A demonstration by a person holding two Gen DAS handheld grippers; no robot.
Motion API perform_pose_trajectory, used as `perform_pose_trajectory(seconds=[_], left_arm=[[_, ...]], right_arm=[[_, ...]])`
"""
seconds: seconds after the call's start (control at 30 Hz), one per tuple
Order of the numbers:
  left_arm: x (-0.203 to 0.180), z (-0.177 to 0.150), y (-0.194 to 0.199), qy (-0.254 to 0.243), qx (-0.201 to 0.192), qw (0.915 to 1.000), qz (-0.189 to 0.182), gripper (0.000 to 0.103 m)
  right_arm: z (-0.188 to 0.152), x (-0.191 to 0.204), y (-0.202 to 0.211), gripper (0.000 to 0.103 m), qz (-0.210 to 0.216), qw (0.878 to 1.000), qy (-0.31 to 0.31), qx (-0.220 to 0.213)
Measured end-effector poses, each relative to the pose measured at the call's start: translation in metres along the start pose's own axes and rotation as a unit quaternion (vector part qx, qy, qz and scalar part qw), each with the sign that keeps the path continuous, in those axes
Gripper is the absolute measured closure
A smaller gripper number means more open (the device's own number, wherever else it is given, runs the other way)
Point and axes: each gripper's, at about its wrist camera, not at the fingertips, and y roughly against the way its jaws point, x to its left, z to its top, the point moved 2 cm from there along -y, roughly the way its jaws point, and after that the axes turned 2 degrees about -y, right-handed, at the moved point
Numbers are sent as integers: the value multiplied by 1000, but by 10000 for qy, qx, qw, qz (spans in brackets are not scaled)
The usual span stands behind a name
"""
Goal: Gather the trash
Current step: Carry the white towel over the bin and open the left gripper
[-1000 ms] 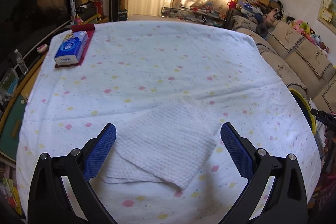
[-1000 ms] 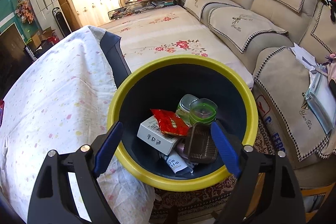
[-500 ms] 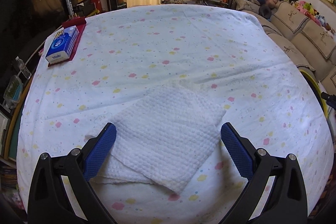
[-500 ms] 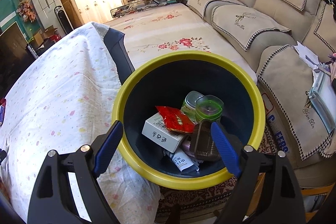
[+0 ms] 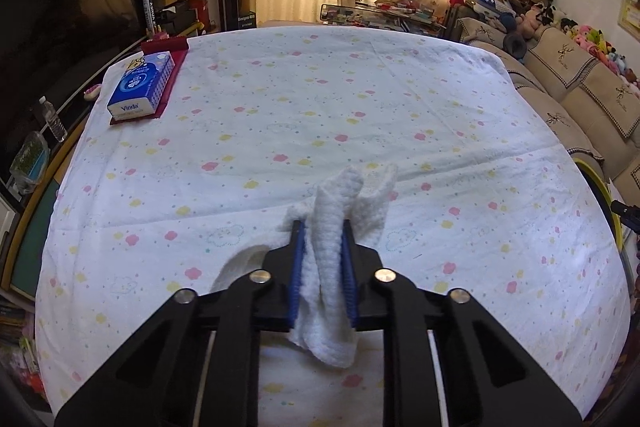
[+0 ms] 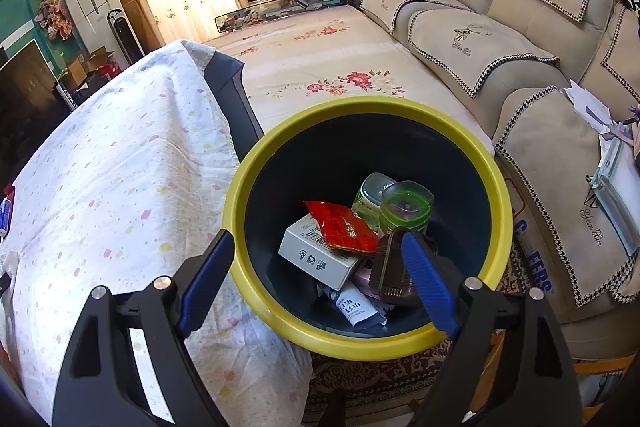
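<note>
The white paper towel (image 5: 334,267) is bunched between my left gripper (image 5: 323,259) pads, above the tablecloth (image 5: 320,115). I should lift it clear (loose corners trail), then carry it to the yellow-rimmed bin (image 6: 280,315), where my right gripper (image 6: 316,279) hangs spread, empty.

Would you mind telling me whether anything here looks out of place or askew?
Nothing stands out: the left gripper pinches the bunched white paper towel, and the trash lies inside the yellow-rimmed bin.
</note>
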Motion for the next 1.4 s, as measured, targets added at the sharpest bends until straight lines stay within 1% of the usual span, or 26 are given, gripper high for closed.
perform_pose_trajectory(seconds=[0.03,0.17,0.3,0.43,0.53,0.63,0.73,0.87,0.97,1.03,1.1,1.2,1.27,1.4], left_arm=[[-1,0,1,-20,-31,10000,16,89],[-10,2,9,-202,-129,9993,289,90],[-30,10,22,-301,-158,9992,214,90],[-67,20,37,-538,-291,9981,48,90],[-105,28,46,-801,-365,9960,-165,90],[-150,36,51,-1058,-389,9925,-482,90],[-196,43,55,-1298,-380,9872,-845,90],[-265,53,56,-1676,-324,9758,-1363,90],[-322,60,54,-1992,-308,9642,-1726,90],[-355,64,51,-2138,-248,9580,-1898,90],[-388,67,43,-2237,-144,9521,-2082,90],[-431,71,18,-2355,138,9461,-2219,90],[-455,73,0,-2385,347,9436,-2270,90],[-487,78,-45,-2379,689,9429,-2229,90]], right_arm=[[0,0,0,22,3,10000,-2,-3],[1,-3,4,22,53,9999,-65,-67],[3,-10,12,22,118,9997,-135,-182],[2,-18,22,22,188,9993,-133,-292],[0,-29,29,22,201,9989,-159,-383],[0,-45,37,22,196,9984,-261,-469],[-2,-68,45,22,185,9972,-434,-572],[-6,-94,53,22,154,9960,-597,-643],[-10,-109,59,22,92,9955,-650,-680],[-13,-117,62,22,64,9953,-664,-702],[-15,-124,66,22,11,9951,-670,-728],[-17,-132,68,22,-37,9949,-689,-739],[-18,-136,68,22,-37,9947,-721,-735],[-20,-142,68,22,-35,9945,-774,-710]])
